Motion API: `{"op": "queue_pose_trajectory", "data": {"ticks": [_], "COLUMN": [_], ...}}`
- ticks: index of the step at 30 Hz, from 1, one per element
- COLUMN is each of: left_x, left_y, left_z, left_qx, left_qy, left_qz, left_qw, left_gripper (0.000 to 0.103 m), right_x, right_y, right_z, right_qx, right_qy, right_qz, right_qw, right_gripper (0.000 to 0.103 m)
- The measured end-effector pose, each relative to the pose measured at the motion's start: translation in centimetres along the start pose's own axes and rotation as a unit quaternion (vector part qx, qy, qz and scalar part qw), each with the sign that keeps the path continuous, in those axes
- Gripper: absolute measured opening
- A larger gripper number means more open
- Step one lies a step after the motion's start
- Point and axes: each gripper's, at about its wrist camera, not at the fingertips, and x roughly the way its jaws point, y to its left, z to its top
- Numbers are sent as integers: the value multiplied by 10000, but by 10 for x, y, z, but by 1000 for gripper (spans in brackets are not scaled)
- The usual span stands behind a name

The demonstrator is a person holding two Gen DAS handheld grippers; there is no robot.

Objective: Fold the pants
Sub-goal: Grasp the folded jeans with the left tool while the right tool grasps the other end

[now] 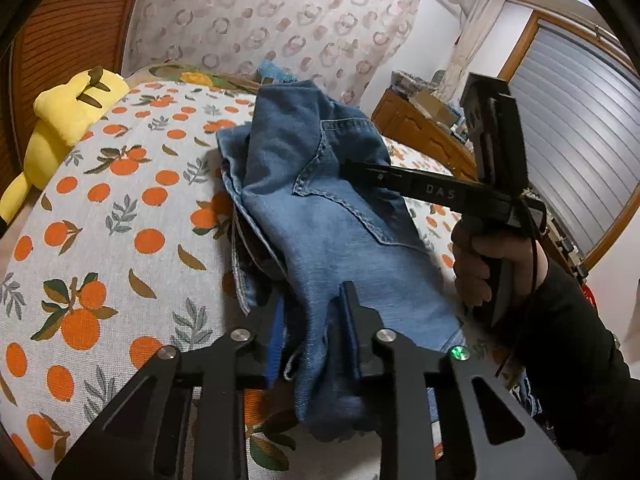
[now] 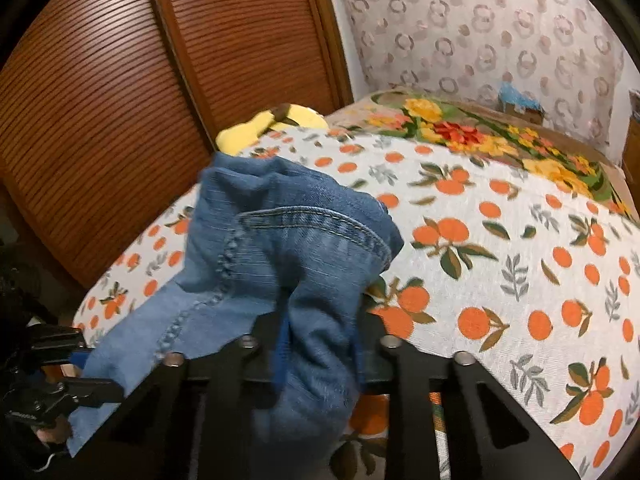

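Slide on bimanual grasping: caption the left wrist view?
Left gripper and right gripper pinch bunched blue jeans above an orange-print bedspread.

Faded blue denim pants with paler stitching. White sheet printed with oranges and leaves. Yellow plush, far left. Black grippers. Ringed wallpaper; brown slatted doors.

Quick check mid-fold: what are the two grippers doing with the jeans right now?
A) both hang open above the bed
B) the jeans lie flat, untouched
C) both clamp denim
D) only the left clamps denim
C: the left gripper and the right gripper each have a bunch of the jeans pinched between closed jaws.
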Motion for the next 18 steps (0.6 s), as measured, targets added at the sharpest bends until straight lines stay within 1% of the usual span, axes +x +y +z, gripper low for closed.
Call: {"op": "queue_pose_trajectory", "data": {"ticks": [2,3,4,11,14,18], "left_x": [-6,-9,-13,-45,-57,-66], "left_y": [-1,0,1,5,13,29], "left_z": [1,2,4,23,37,57], "left_qx": [-33,-54,-102,-71,-52,-72], "left_qy": [-76,-127,-171,-615,-802,-942], "left_qz": [-51,-55,-118,-83,6,184], "left_qw": [10000,9999,9997,9981,9968,9954], "left_gripper": [22,16,15,14,14,14], "right_x": [-7,-12,-17,-51,-55,-43], "right_y": [6,10,14,40,45,53], "right_z": [2,5,8,42,58,81], "right_qx": [-53,-83,-107,-378,-484,-534], "right_qy": [-98,-175,-245,-749,-879,-983], "right_qz": [-4,31,94,411,507,595], "right_qw": [9999,9998,9996,9956,9937,9919], "right_gripper": [18,17,17,16,16,16]}}
